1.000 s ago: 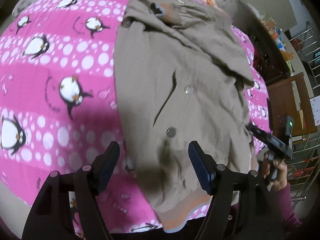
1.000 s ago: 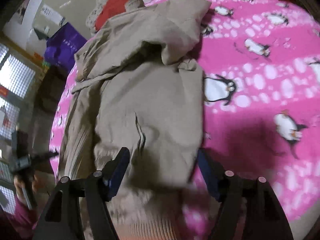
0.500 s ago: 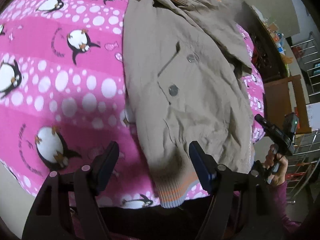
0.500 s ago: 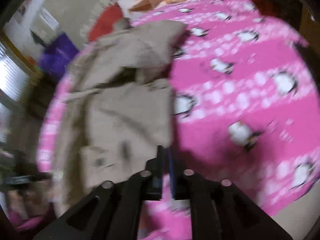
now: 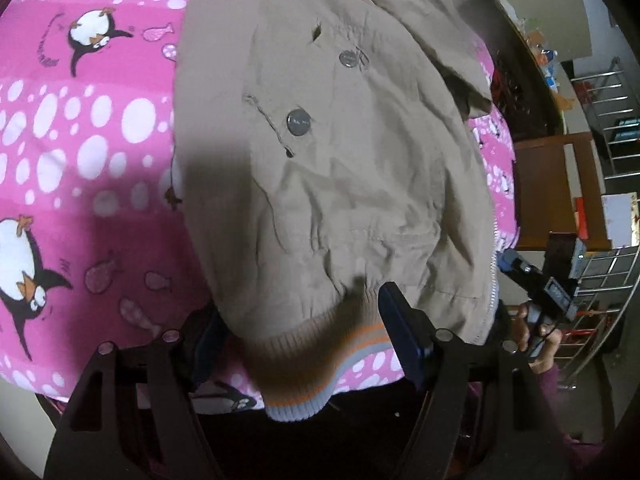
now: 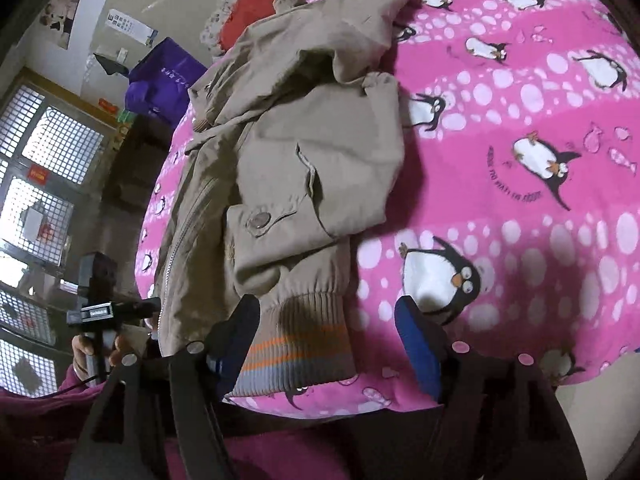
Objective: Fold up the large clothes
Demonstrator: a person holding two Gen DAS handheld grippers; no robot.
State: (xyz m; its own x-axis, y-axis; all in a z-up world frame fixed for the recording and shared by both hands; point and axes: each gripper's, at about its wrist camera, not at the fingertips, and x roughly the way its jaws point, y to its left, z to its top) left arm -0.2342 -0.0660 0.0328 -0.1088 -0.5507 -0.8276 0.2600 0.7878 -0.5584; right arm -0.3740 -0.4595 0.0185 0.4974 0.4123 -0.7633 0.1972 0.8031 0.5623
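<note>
A khaki cotton jacket w/ metal snap buttons [image 5: 340,168] lies spread on a bed under a pink fleece blanket printed w/ penguins [image 5: 80,152]; its ribbed hem w/ orange and grey stripes [image 5: 316,364] hangs at the near edge of the bed.

Left claw [image 5: 304,340] stands wide, straddling the hem at one corner, pads not pressing on cloth. Right claw [image 6: 324,344] is opening, jaws wide; the hem's other corner sits between them, closer to the left pad, nothing gripped yet.

Judgement: both claws look set to pinch the hem for a fold toward the collar.

Risks:
- Hem is thick rib knit over loose shell fabric; a shallow bite may catch only the top layer, so the jacket opens up when lifted.
- Claw could nip the blanket too, dragging it along.
- Uneven grip heights btw the two corners would skew the fold.
- The far sleeve and collar area looks bunched [image 6: 304,60]; folding over it prob. gives a lumpy stack.
</note>
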